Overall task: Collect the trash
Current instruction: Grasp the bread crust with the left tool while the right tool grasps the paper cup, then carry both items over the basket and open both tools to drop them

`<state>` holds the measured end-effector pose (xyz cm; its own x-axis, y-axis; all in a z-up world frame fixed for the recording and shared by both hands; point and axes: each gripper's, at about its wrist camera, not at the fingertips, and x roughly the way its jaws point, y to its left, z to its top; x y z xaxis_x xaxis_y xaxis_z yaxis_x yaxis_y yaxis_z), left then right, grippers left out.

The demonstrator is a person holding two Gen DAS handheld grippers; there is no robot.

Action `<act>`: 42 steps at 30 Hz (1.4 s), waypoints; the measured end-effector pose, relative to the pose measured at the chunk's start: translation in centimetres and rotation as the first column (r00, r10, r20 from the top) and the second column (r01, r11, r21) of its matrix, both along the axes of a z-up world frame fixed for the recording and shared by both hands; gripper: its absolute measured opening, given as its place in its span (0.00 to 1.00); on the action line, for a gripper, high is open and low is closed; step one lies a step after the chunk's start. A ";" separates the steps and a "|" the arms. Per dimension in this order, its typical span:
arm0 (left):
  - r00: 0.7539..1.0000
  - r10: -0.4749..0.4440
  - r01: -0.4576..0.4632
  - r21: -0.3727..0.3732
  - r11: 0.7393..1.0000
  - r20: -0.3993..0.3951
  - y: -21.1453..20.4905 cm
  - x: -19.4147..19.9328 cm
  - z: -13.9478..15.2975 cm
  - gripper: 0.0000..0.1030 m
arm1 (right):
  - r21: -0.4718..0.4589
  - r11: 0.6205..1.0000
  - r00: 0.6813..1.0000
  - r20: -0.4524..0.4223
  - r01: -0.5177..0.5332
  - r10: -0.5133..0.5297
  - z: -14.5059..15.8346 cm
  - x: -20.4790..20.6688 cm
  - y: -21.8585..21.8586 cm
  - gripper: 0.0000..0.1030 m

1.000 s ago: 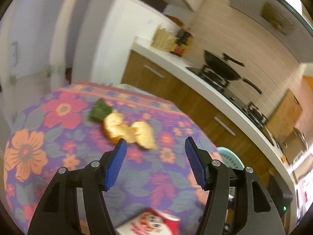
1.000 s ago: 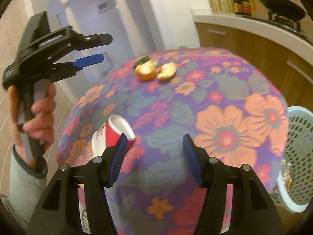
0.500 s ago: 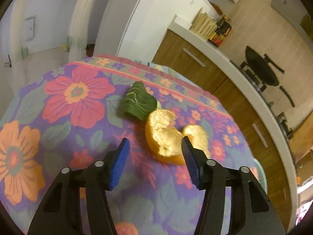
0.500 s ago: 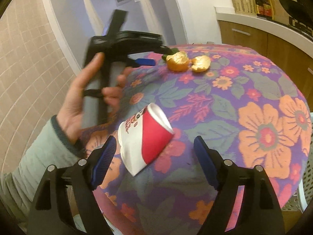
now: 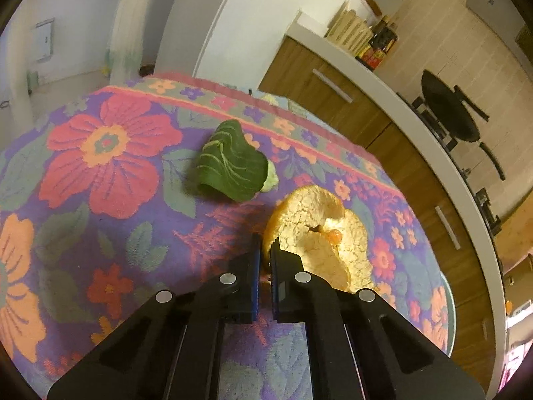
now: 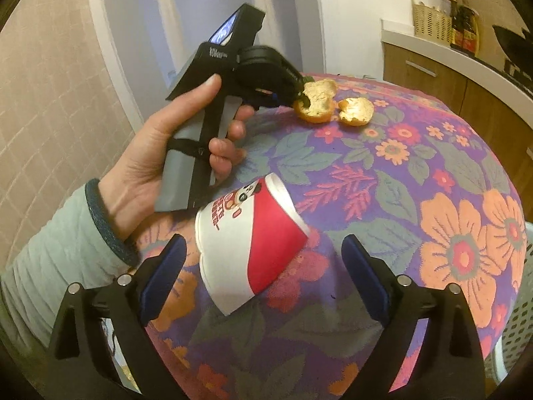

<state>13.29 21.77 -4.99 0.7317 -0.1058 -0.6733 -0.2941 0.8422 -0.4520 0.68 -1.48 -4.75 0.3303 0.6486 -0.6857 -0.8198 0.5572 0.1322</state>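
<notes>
Only the left wrist view shows the left gripper (image 5: 265,250) up close: its jaws are nearly together, pinching the near rim of the orange peel (image 5: 316,230) on the flowered tablecloth (image 5: 100,173). It alone also shows a green leaf (image 5: 233,166) lying just beyond and left of the peel, apart from it.

The right wrist view shows what the left cannot: a second peel piece (image 6: 355,112) just right of the gripped one (image 6: 314,103), the person's left hand (image 6: 160,160) around the gripper's handle, and a red and white paper cup (image 6: 253,243) lying on its side near the table's near edge. The right gripper (image 6: 263,270) stands wide open with nothing held, its blue pads either side of the cup and not touching it.

A mesh basket (image 6: 519,300) stands at the far right past the table edge. A counter (image 5: 383,90) with a pan (image 5: 449,113) runs along the right, beyond the table. The left hand and its tool hang over the table's left side, between the cup and the peels. The cloth to the right of the cup lies bare out to the table's rounded edge.
</notes>
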 end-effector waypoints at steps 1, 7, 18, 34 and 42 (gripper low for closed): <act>1.000 -0.003 0.003 -0.002 1.000 0.011 0.0 -0.1 0.1 0.03 | -0.024 1.000 1.000 0.014 -0.011 0.011 -0.1 -0.2 0.3 0.92; 0.998 -0.003 0.001 0.031 1.000 0.060 -0.6 -1.0 0.8 0.03 | -0.007 0.999 0.990 -0.133 0.045 -0.046 -0.4 2.4 0.9 0.92; 0.996 0.006 -0.010 0.040 0.999 0.084 -0.5 -1.6 1.2 0.03 | -0.076 0.995 0.991 -0.108 0.068 -0.076 -1.3 1.8 3.1 0.69; 0.995 0.007 -0.012 0.056 0.998 0.103 -0.7 -2.2 1.6 0.03 | 0.028 0.984 0.978 -0.118 0.177 -0.173 0.3 3.2 -0.2 0.53; 0.992 -0.019 0.010 0.074 0.997 0.123 -1.4 -2.5 2.2 0.03 | 0.096 0.958 0.961 -0.076 0.272 -0.265 2.6 5.1 -4.6 0.52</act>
